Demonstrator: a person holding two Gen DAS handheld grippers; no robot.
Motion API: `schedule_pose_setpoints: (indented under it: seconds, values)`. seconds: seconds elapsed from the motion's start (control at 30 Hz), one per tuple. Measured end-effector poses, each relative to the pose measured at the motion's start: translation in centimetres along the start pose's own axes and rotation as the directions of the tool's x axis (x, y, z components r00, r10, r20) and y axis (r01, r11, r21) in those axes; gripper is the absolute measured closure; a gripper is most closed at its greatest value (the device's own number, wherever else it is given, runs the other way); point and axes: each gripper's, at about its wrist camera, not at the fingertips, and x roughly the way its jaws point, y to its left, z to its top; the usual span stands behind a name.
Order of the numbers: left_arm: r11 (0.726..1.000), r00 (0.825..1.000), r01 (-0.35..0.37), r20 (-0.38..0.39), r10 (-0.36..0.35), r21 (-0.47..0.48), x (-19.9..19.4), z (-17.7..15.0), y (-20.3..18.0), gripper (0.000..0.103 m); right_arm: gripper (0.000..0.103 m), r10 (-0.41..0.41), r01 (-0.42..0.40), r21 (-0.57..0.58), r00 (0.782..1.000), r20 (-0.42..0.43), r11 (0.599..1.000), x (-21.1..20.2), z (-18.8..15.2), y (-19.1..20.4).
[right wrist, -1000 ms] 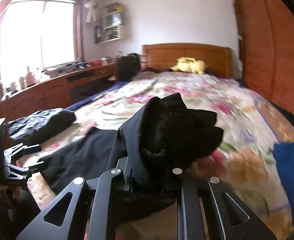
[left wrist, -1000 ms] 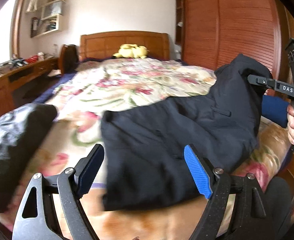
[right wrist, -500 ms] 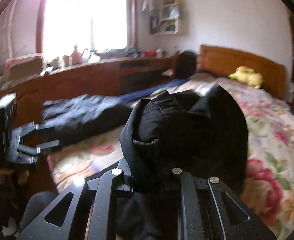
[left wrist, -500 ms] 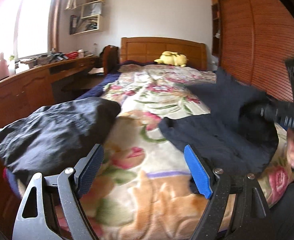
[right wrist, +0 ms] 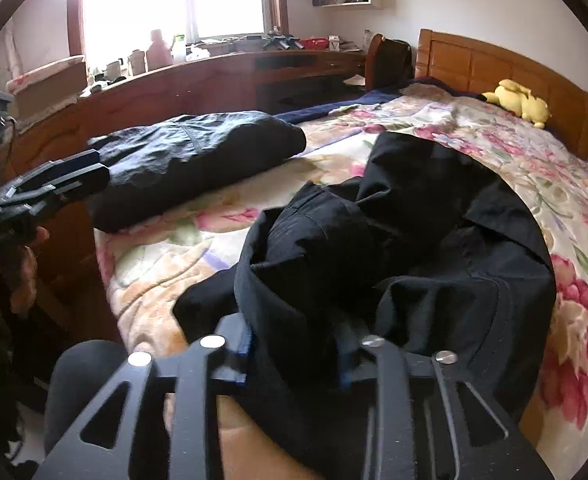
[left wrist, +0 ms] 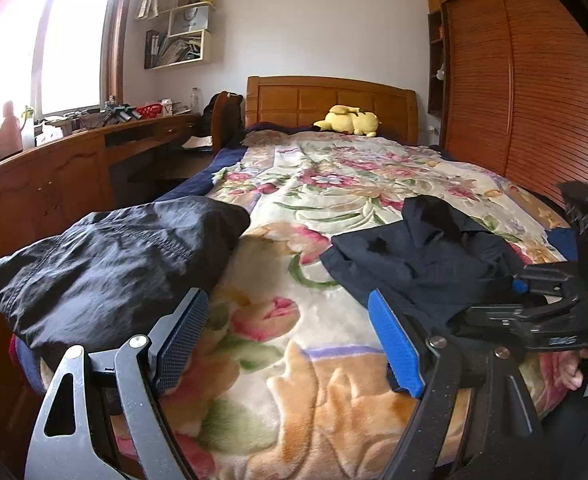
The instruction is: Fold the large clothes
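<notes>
As the right gripper's jaws had just been opening off the bunched black garment at lower centre, the fold risked slumping loose; left gripper stood open, empty.

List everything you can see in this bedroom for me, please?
Dark garment: one, black, crumpled on the bed's near end, between the right gripper's fingers.
Second dark garment: one, black, bed's window-side edge.
Blanket: one, floral, covering the bed.
Plush toy: one, yellow, by the headboard.
Desk: one, wooden, cluttered, under the window.
Wall shelf: one, pale, holding books.
Wardrobe: one, slatted wood, beside the bed.
Left gripper: open, empty.
Right gripper: jaws have just been opening.
</notes>
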Motion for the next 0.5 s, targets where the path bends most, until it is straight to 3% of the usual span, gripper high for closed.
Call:
schedule_pose_setpoints:
  seconds: [0.07,0.13,0.2,0.3,0.5]
  values:
    - [1.000,1.000,0.010,0.006,-0.010,0.010,0.1,0.4,-0.6,0.020,0.045,0.012,-0.012,0.001,1.000,0.025,1.000,-1.6,0.5,0.0]
    - [1.000,1.000,0.022,0.015,-0.023,0.019,0.1,0.9,-1.3,0.020,0.041,0.004,-0.004,0.002,0.998,0.058,1.000,-3.6,0.7,-0.2]
    - [0.999,0.999,0.036,0.021,-0.037,0.028,0.1,1.3,-2.0,0.020,0.040,-0.003,0.002,0.013,0.996,0.088,1.000,-5.0,1.1,-0.8]
    - [0.997,0.997,0.066,0.031,-0.068,0.050,0.3,2.1,-3.4,0.020,0.040,-0.085,0.083,0.019,0.988,0.130,0.996,-6.9,1.0,-2.3]
    - [0.986,0.990,0.138,0.022,-0.140,0.093,1.8,3.8,-6.5,0.020,0.039,-0.201,0.194,0.070,0.972,0.119,0.979,-6.9,0.2,-6.0]
